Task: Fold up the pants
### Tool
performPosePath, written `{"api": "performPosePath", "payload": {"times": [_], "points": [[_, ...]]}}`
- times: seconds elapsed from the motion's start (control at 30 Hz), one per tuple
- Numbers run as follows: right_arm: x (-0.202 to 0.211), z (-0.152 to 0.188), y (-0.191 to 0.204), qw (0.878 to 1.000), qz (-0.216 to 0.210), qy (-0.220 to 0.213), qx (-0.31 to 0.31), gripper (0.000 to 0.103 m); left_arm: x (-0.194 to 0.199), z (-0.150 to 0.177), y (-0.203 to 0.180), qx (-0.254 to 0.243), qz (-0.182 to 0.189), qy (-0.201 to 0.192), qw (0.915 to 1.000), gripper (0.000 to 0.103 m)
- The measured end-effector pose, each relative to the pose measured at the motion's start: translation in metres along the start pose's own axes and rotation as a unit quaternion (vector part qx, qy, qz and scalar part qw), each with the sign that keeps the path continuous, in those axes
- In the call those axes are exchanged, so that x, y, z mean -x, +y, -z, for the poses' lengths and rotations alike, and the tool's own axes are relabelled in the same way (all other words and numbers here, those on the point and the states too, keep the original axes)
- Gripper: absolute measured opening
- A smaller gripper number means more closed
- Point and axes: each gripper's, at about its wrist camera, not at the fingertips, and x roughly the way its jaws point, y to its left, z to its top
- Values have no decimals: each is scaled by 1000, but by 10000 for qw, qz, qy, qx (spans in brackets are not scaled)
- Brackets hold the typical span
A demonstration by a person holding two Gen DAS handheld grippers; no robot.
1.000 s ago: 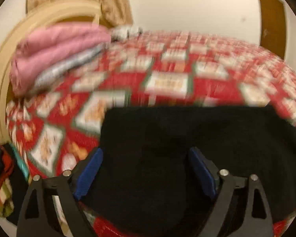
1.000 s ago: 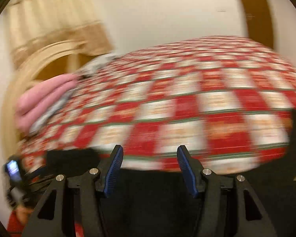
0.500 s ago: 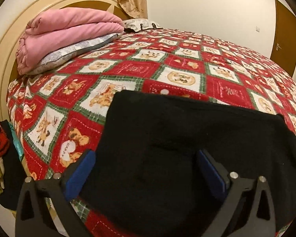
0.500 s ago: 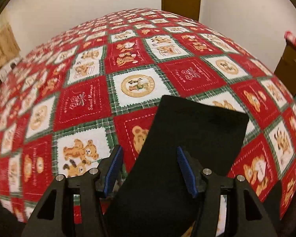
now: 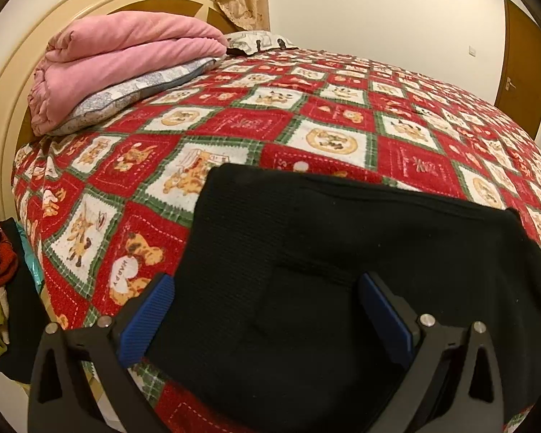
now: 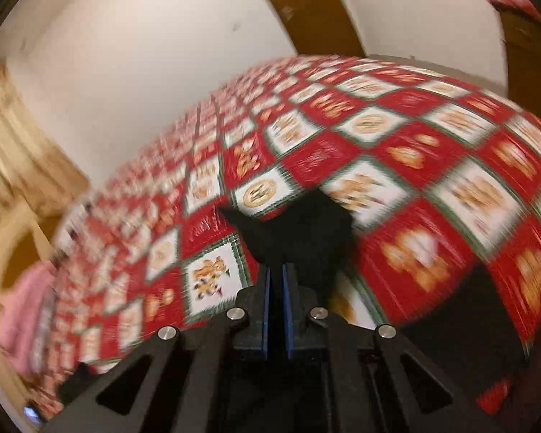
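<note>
Your left gripper [image 5: 267,310] has its fingers wide apart over the black pants [image 5: 342,270], low in the frame on the bed [image 5: 234,126]. Your right gripper [image 6: 278,288] has just closed, pinching a pants corner at center frame.

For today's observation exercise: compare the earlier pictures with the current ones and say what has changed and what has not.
The right gripper has just closed its jaws on an end of the black pants and lifted it off the quilt, swinging sideways. The left gripper stays wide open over the pants' other end, which still lies flat. The pink blanket is unmoved.
</note>
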Motion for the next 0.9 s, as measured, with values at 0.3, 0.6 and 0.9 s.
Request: {"api": "performPosePath", "payload": {"times": [0.3,0.6,0.9], "points": [[74,64,-123,9891,722,-81,-1280,7,-1,0,0,-9,-14,17,10000,103],[116,46,-158,9840,815,-496,-1502,44,0,-6,-2,-66,-98,147,9998,103],[96,64,-82,9993,310,197,-11,48,62,1,-38,-677,416,-560,9953,103]]}}
